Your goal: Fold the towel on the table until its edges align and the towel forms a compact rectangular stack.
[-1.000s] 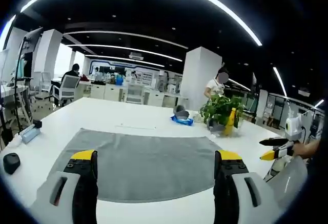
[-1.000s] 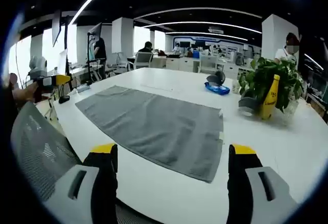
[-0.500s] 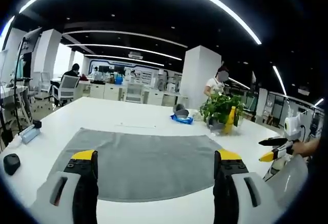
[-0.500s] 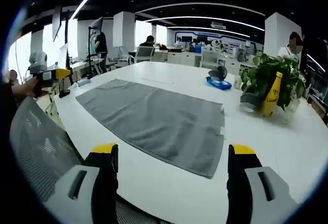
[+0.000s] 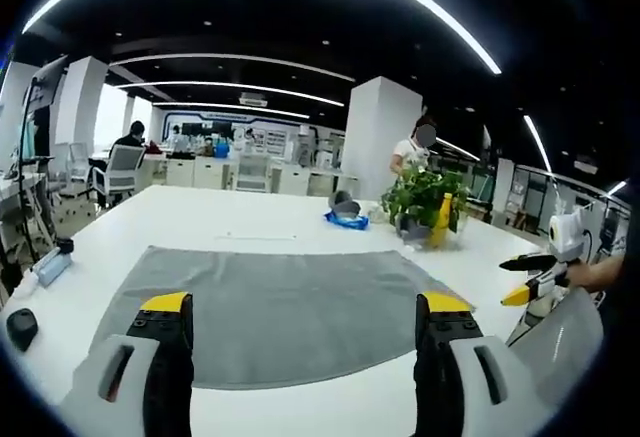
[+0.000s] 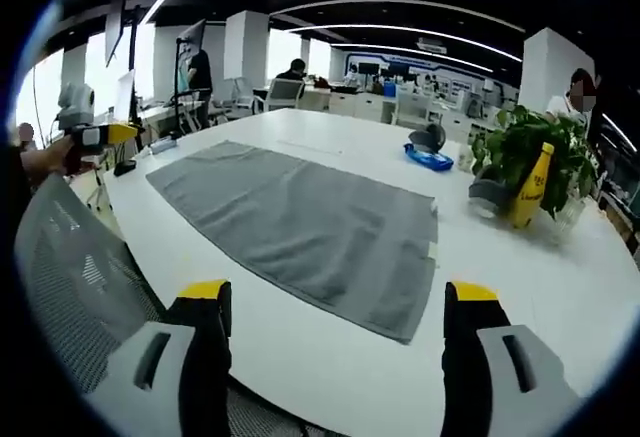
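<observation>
Bench (image 5: 250, 222): large white top carrying every item listed below; its near edge runs just ahead of both sets of jaws.
Towel (image 5: 275, 307): grey, spread flat in 1 layer on the bench, unfolded, near the front edge. In the right gripper view the towel (image 6: 300, 227) lies as a skewed rectangle with a small white tag at its right edge.
Chair (image 6: 75, 292): grey mesh back, at the bench's near edge, left of the right hand-held gripper's jaws.
Left hand-held gripper (image 5: 300, 322): released, 2 yellow-tipped jaws wide apart, grasping nothing, held above the towel's near edge without touching it. In the right gripper view it appears at far left (image 6: 100, 135), held by a hand beside the bench.
Right hand-held gripper (image 6: 335, 302): released, jaws wide apart, grasping nothing, held over the bench's front edge just short of the towel's near corner. In the left gripper view it appears at far right (image 5: 525, 279), off the bench's right end.
Plant (image 6: 520, 152): green leaves, on the bench well to the right of the towel.
Yellow bottle (image 6: 527, 192): upright, just in front of the plant.
Blue item (image 6: 430, 160): flat, on the far part of the bench behind the towel; a dark rounded object sits just behind it.
Small dark object (image 5: 22, 327): on the bench left of the towel.
</observation>
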The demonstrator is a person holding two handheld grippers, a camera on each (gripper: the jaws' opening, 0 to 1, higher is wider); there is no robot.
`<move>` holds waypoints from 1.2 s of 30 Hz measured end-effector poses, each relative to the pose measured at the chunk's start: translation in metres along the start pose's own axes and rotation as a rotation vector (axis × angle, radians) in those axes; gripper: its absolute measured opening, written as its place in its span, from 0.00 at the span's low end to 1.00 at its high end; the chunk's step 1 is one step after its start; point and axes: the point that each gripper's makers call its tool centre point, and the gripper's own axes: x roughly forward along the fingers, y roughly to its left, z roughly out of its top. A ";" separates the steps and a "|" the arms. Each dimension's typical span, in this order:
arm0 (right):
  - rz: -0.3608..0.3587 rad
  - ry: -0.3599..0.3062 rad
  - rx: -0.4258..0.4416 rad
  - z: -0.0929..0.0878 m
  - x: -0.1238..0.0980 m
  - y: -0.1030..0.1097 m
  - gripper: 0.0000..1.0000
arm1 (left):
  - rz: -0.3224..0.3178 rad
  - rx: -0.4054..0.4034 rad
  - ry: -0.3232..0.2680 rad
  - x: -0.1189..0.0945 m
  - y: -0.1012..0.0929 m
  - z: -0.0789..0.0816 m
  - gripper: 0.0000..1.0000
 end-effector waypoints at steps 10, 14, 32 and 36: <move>0.000 0.004 0.005 -0.001 0.000 -0.001 0.88 | 0.007 -0.017 -0.012 -0.001 0.004 0.001 0.94; -0.006 0.006 0.005 -0.002 0.000 -0.002 0.87 | 0.009 -0.017 -0.016 -0.002 0.005 0.001 0.94; -0.007 -0.001 0.013 0.000 0.000 -0.003 0.86 | 0.012 -0.007 -0.019 -0.001 0.007 0.001 0.90; -0.010 -0.016 0.031 0.002 -0.002 -0.005 0.85 | 0.002 0.005 -0.018 0.000 0.005 0.001 0.90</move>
